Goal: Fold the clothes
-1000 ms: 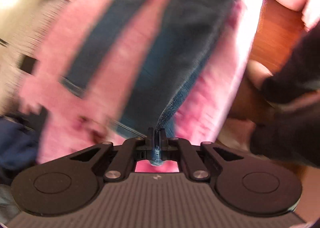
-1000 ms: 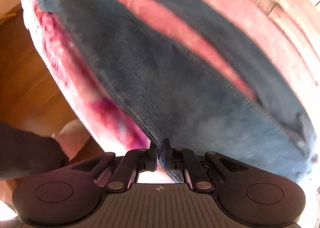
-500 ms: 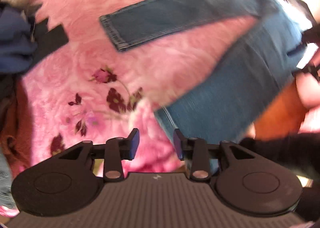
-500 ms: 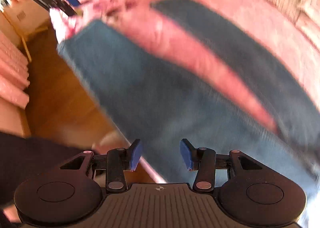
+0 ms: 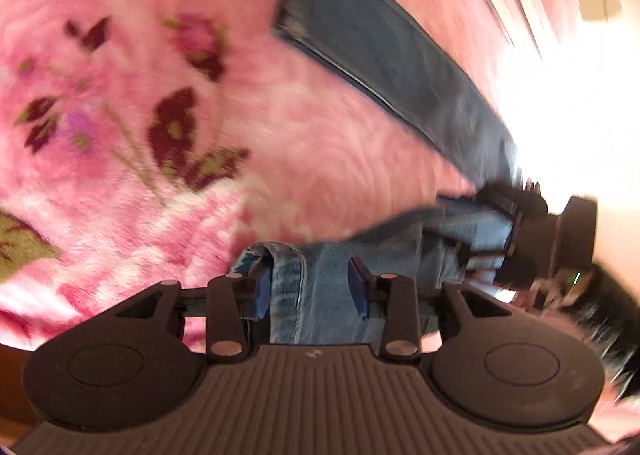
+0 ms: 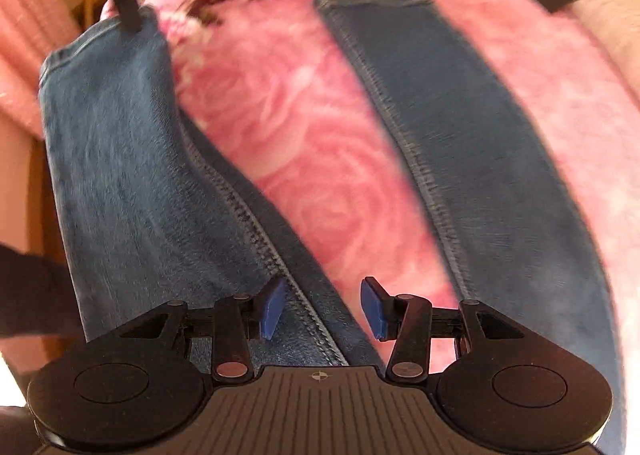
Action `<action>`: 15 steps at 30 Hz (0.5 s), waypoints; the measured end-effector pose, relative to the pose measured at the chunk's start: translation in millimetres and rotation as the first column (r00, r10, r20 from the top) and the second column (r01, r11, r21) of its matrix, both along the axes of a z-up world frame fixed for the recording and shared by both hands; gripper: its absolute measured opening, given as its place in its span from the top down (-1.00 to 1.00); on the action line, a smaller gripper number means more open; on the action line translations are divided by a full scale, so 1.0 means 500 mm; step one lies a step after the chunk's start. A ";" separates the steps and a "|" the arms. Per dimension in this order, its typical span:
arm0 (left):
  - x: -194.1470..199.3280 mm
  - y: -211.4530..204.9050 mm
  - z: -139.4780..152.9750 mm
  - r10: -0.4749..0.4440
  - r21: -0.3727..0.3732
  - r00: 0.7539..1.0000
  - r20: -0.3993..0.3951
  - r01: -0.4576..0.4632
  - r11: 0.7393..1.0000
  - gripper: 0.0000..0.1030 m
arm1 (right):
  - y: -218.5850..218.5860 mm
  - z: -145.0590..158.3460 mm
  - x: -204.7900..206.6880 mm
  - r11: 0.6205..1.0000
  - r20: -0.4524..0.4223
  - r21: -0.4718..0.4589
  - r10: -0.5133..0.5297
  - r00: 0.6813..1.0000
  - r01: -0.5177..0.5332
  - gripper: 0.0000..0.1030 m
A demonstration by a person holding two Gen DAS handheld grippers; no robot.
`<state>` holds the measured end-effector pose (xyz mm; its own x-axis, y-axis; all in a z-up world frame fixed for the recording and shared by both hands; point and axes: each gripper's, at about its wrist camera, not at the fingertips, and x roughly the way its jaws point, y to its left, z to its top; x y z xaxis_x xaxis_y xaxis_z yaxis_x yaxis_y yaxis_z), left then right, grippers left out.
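While a pink floral blanket (image 6: 320, 159) covers the bed, a pair of blue jeans (image 6: 132, 183) lies spread on it, one leg running toward 11 o'clock and the other toward 1 o'clock in the right wrist view. The right gripper (image 6: 322, 307) hangs over the inner seam, fingers wide, gripping nothing. The left gripper (image 5: 310, 287), at 11 o'clock there, straddles a bunched cuff, its jaws having just been narrowing, the pads not visibly pressing the denim.
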<state>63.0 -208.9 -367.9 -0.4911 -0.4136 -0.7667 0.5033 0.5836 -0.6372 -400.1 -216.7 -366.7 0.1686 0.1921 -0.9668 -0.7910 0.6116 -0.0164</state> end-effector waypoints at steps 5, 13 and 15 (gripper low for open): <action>-0.023 -0.006 0.069 -0.057 -0.157 0.982 0.180 0.086 0.984 0.88 | -0.010 0.001 0.010 1.000 -0.057 0.025 -0.005 0.998 0.006 0.25; -0.038 0.016 0.064 -0.130 -0.055 0.941 0.312 0.155 0.986 0.89 | -0.019 0.037 0.014 0.989 0.104 0.034 -0.144 0.984 0.142 0.48; -0.042 0.015 0.039 -0.167 -0.014 0.931 0.325 0.182 0.983 0.89 | -0.018 0.024 0.009 0.985 0.098 0.003 -0.171 0.980 0.172 0.48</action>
